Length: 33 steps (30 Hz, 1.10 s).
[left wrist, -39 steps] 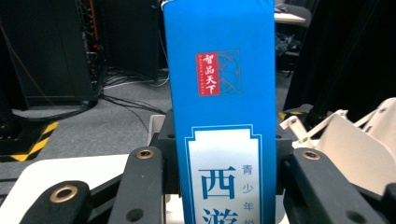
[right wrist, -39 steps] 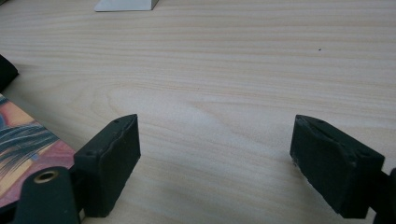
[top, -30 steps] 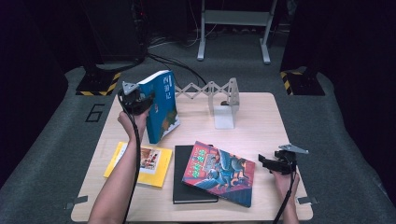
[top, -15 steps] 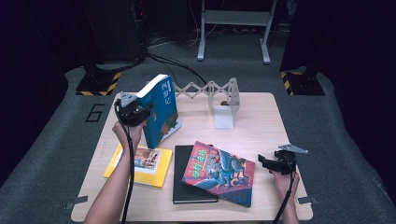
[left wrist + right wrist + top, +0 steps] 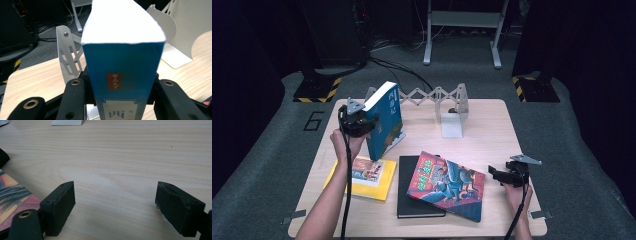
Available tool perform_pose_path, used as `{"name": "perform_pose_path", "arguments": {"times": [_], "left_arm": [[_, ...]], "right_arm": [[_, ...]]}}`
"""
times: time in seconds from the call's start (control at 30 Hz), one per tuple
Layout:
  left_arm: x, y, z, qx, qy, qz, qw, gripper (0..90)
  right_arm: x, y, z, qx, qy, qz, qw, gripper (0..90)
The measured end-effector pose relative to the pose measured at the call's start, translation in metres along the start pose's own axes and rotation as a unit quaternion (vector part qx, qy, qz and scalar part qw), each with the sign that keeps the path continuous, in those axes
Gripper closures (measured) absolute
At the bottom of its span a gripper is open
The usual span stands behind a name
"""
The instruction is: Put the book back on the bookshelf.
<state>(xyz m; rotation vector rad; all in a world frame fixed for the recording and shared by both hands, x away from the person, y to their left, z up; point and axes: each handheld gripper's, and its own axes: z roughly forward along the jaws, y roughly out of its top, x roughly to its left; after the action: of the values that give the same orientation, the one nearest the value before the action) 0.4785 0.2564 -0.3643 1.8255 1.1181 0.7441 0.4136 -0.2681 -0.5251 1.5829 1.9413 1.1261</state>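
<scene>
A thick blue book [image 5: 384,120] stands upright on its lower edge at the table's left rear. My left gripper [image 5: 368,122] is shut on its spine end from the left. In the left gripper view the blue spine [image 5: 122,75] fills the gap between the jaws, with the white page block above. The jaws have just eased open a little with the book still between them. My right gripper [image 5: 494,174] rests low near the table's right front, open with bare wood between its pads [image 5: 58,207].
A white expanding book rack [image 5: 437,95] with a bookend [image 5: 452,125] stands at the back. A yellow book [image 5: 364,175] lies at front left. A colourful book [image 5: 447,185] lies on a black book [image 5: 417,205] in the middle front.
My left gripper and the blue book have shifted a little toward the person and leftward. The right gripper has stayed in place.
</scene>
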Motion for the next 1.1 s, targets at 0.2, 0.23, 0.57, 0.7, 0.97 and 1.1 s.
{"name": "perform_pose_path", "arguments": {"times": [0.2,0.23,0.57,0.7,0.97,1.1], "left_arm": [[0.009,0.010,0.005,0.022,-0.029,0.003,0.9994,57.6],[0.010,0.013,0.006,0.027,-0.034,0.007,0.9990,57.4],[0.008,0.024,0.013,0.046,-0.034,0.009,0.9983,60.8],[0.009,0.015,0.010,0.011,-0.015,-0.016,0.9997,62.1],[0.012,0.017,0.013,-0.038,0.016,-0.072,0.9965,62.4],[0.015,0.017,0.016,-0.057,0.017,-0.101,0.9931,62.4]], "right_arm": [[0.000,0.000,0.000,0.000,-0.002,0.001,1.0000,15.9],[0.000,0.000,0.000,-0.002,-0.002,0.001,1.0000,15.9],[0.000,0.000,0.001,0.000,0.000,-0.001,1.0000,16.1],[0.000,0.000,0.000,0.000,0.001,0.000,1.0000,16.2],[0.000,0.000,0.000,0.000,0.001,0.001,1.0000,16.2],[0.000,0.000,0.000,0.000,0.002,0.001,1.0000,16.2]]}}
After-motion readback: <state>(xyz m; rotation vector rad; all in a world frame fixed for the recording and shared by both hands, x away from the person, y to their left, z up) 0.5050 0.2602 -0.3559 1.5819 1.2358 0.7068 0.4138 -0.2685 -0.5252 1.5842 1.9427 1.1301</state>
